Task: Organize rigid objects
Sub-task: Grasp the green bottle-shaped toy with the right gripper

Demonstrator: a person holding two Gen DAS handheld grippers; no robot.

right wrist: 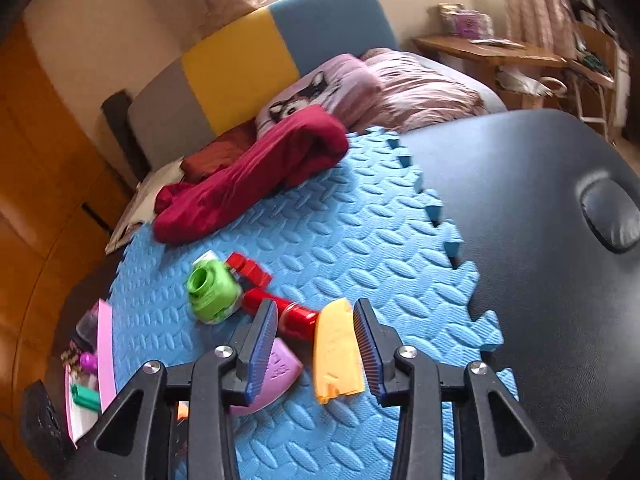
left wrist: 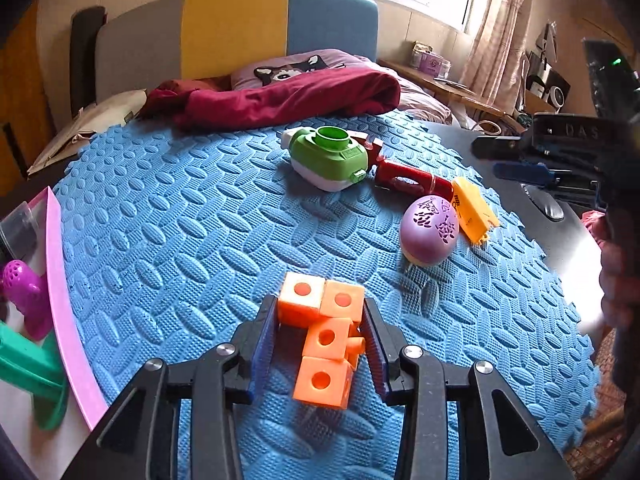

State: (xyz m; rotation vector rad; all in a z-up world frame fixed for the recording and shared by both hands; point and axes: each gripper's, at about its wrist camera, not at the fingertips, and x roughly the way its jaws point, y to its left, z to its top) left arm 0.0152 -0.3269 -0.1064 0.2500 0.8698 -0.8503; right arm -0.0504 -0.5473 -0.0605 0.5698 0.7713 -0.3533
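Your left hand-held gripper (left wrist: 320,332) was clamped on the orange block cluster (left wrist: 325,336), its blue pads pressed against the cluster's two sides, and the cluster hung above the blue foam mat (left wrist: 180,220). Farther out on that mat lay the purple egg (left wrist: 429,230), with the yellow piece (left wrist: 474,210) touching its far right side. Beyond those sat the red toy (left wrist: 408,179) and, just left of it, the green and white toy (left wrist: 328,158). At the left edge stood the pink tray (left wrist: 60,280), holding a magenta piece (left wrist: 22,292) and a green piece (left wrist: 32,376).

Your right hand-held gripper (right wrist: 315,340) stood narrow around the yellow piece (right wrist: 335,350), which lay on the mat between its jaws. The right pad sat just beside the piece's edge; I could not tell whether it touched, and a gap showed at the left pad, so nothing was held. The purple egg (right wrist: 276,376) lay partly behind the left jaw. The mat covered part of a black padded bench (right wrist: 520,240), and a dark red cloth (right wrist: 256,176) lay at the mat's far edge, toward the bed (right wrist: 420,92).
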